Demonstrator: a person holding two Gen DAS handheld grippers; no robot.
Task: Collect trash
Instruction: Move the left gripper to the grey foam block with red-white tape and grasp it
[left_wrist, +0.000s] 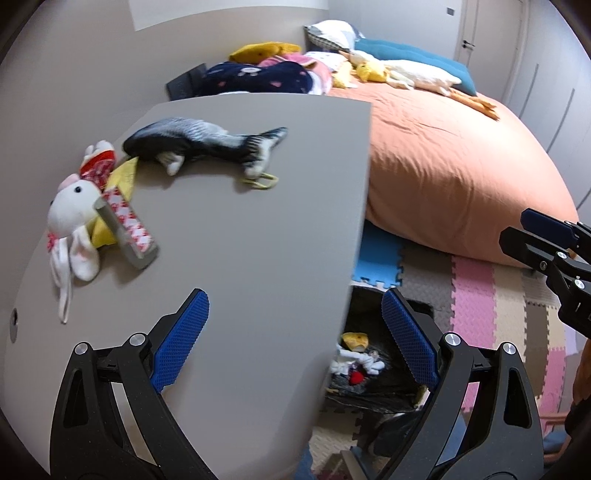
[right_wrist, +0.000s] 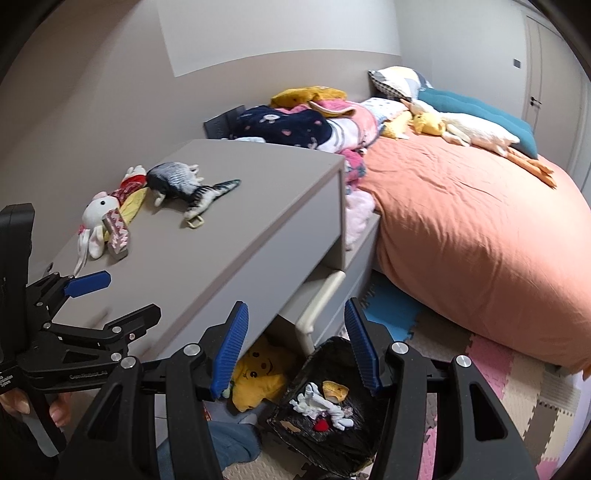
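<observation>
A bin lined with a black bag (right_wrist: 343, 443) stands on the floor beside the grey cabinet (right_wrist: 236, 221). In it lie white crumpled tissue (right_wrist: 314, 402), a yellow wrapper (right_wrist: 336, 389) and a small red scrap (right_wrist: 320, 425). The same bin (left_wrist: 373, 387) shows low in the left wrist view. On the cabinet top (left_wrist: 258, 221) lies a red-and-white patterned packet (left_wrist: 127, 225) against a white rabbit plush (left_wrist: 72, 218). My left gripper (left_wrist: 295, 339) hangs open and empty over the cabinet's edge. My right gripper (right_wrist: 297, 349) is open and empty above the bin.
A grey fish plush (left_wrist: 207, 142) and a yellow cloth (left_wrist: 123, 177) also lie on the cabinet. A yellow plush (right_wrist: 258, 376) sits under it. The bed with an orange cover (right_wrist: 461, 229) fills the right. Coloured foam mats (left_wrist: 476, 295) cover the floor.
</observation>
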